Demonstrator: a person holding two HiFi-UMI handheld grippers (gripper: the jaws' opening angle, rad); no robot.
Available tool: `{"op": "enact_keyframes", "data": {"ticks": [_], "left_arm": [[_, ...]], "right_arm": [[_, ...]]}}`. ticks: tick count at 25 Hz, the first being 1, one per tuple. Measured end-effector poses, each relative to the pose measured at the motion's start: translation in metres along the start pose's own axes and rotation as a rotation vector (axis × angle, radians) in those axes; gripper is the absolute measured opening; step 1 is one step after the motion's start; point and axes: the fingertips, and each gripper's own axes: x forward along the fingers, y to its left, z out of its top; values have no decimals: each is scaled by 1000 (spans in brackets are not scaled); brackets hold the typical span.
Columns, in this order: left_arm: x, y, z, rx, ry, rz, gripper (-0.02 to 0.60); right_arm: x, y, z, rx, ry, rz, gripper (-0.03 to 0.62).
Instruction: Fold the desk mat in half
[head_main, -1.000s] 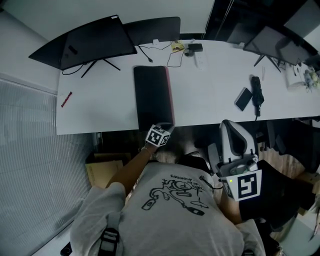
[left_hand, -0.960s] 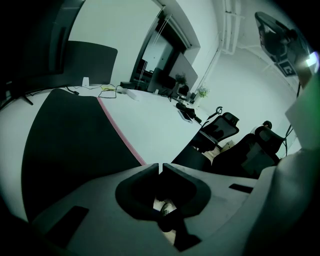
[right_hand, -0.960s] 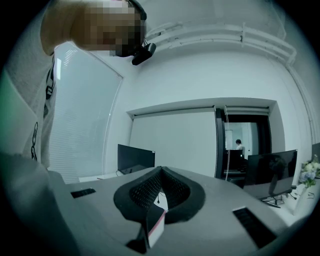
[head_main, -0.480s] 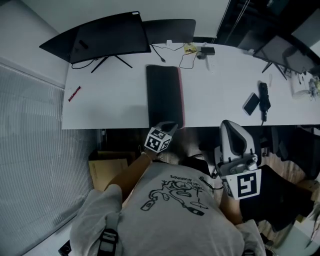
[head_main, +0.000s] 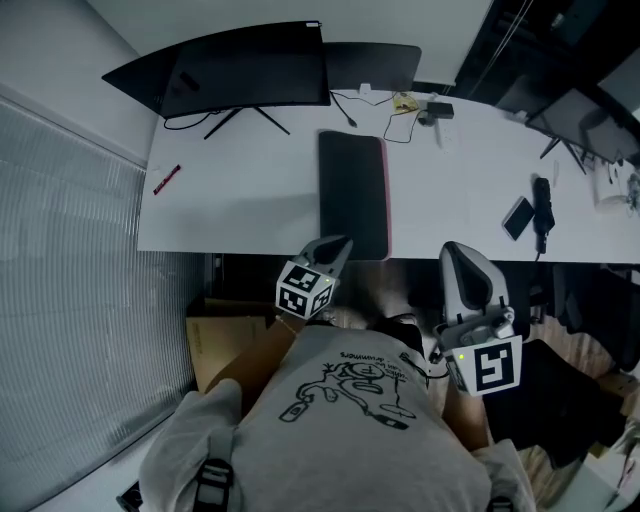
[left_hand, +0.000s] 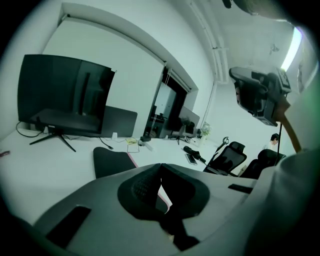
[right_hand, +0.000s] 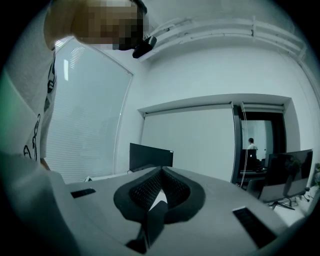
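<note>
The desk mat lies folded on the white desk as a narrow black strip with a pink edge along its right side. It also shows as a dark patch in the left gripper view. My left gripper hangs just off the desk's front edge, near the mat's near left corner and not touching it. Its jaws are shut with nothing between them. My right gripper is held near the person's torso, to the right of the mat, also shut and empty.
Two dark monitors stand at the back of the desk, with cables beside them. A red pen lies at the left, a phone and a black device at the right. A cardboard box sits under the desk.
The left gripper has drawn back from the mat's near edge, toward the person and a little left. The head view has shifted, so the desk sits further right in the picture.
</note>
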Motion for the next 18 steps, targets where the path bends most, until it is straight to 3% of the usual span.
{"op": "enact_keyframes", "data": {"ticks": [6,10,18], "left_arm": [[-48,16,47,-6,-119,45,20],[-80,23,76,39,-185,86,20],[-136,31,122,86,-297,132,20]], "right_arm": [[16,23,-4,-10,10,36,9],[27,37,-8,-19,27,40,9],[49,64,-2,16,24,2,9]]}}
